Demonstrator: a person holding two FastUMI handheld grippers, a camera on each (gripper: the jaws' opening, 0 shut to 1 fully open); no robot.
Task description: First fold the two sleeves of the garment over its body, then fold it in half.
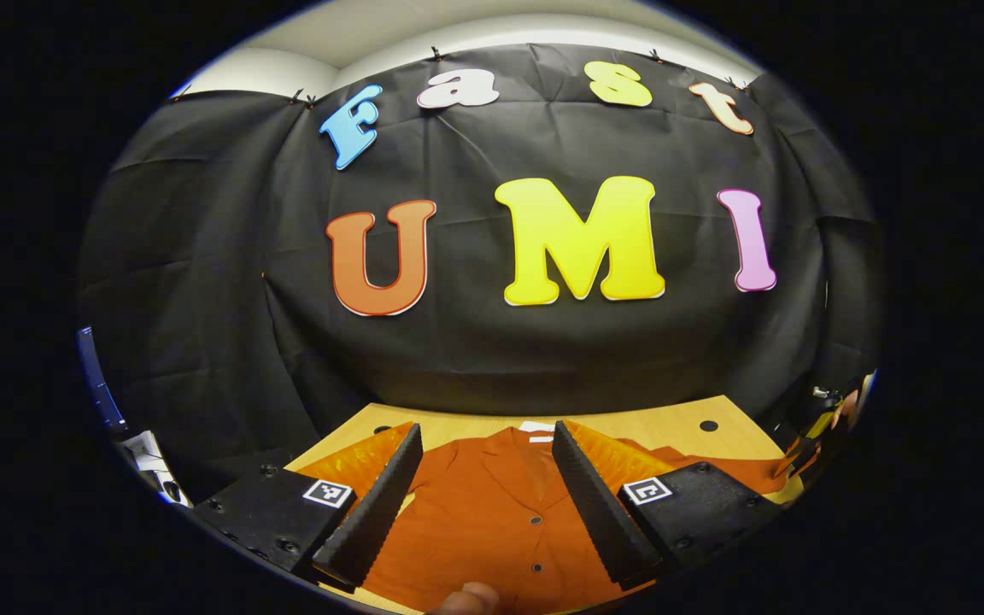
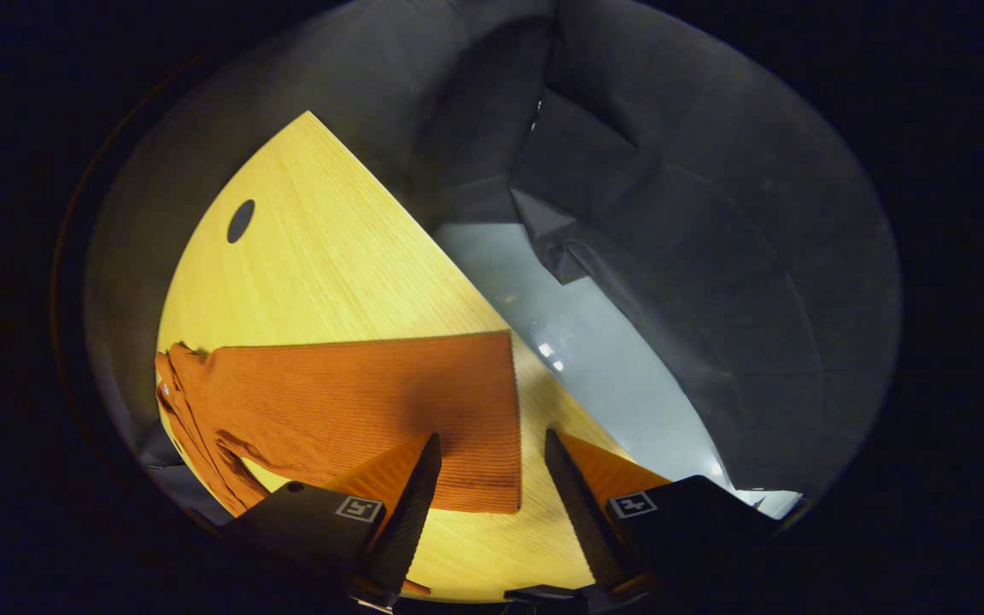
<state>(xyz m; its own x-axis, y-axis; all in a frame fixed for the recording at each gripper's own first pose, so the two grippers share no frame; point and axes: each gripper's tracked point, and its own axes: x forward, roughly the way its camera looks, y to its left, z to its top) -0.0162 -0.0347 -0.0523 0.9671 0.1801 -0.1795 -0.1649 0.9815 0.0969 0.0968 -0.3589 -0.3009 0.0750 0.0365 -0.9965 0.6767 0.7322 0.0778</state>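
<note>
The rust-orange ribbed buttoned garment (image 1: 492, 521) lies flat on the light wooden worktop (image 1: 671, 427), collar toward the booth wall. The left gripper (image 1: 485, 504) hovers over its buttoned front, jaws spread wide and empty. The right gripper (image 2: 490, 504) hangs just above the outstretched sleeve (image 2: 372, 410), jaws apart, holding nothing.

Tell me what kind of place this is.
Likely a recording booth: black cloth wall behind a wooden table, an orange garment laid out, and the left gripper hovering over it.

bare table (image 2: 321, 265) beyond the sleeve (image 2: 355, 401), open passage there, booth wall (image 2: 671, 213) closing behind
</note>
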